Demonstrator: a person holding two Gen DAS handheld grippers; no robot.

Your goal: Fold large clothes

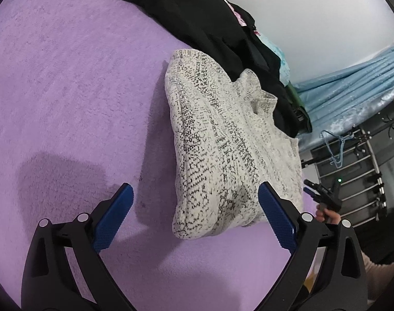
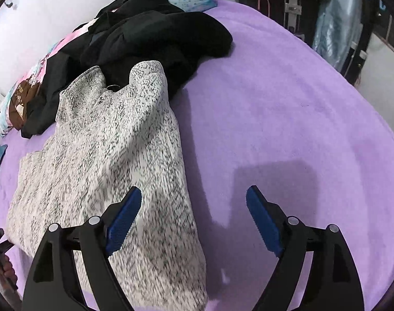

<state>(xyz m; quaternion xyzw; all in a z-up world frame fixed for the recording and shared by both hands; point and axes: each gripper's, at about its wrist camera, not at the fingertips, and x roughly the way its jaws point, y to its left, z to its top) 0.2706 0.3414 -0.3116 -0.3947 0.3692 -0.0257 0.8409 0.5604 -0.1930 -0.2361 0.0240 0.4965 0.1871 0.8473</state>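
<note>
The grey-and-white speckled knit sweater (image 1: 222, 142) lies partly folded on the purple fleece blanket (image 1: 67, 90), its collar end lapping against the heap of black clothes (image 1: 197, 20) along the blanket's far edge, its bottom hem toward the near edge. The left gripper (image 1: 195, 215) hangs above the near end of the sweater with its jaws spread wide and nothing between the blue pads; the right gripper (image 2: 194, 217) is likewise open and empty, one finger over the knit and the other over bare blanket. The likely trouble: the folded-over side stands up in a soft ridge rather than lying flat, so a pinch on only the top layer could drag the fold open, and a thick knit may spring back once let go. The collar end, touching the black heap, could snag a dark garment and pull it along on the next fold. The sweater's sleeves cannot be seen, probably tucked under, though the blur in the right wrist view leaves that unsure. The near hem is cut off behind the gripper bodies, and the blanket's near edge is out of frame.
</note>
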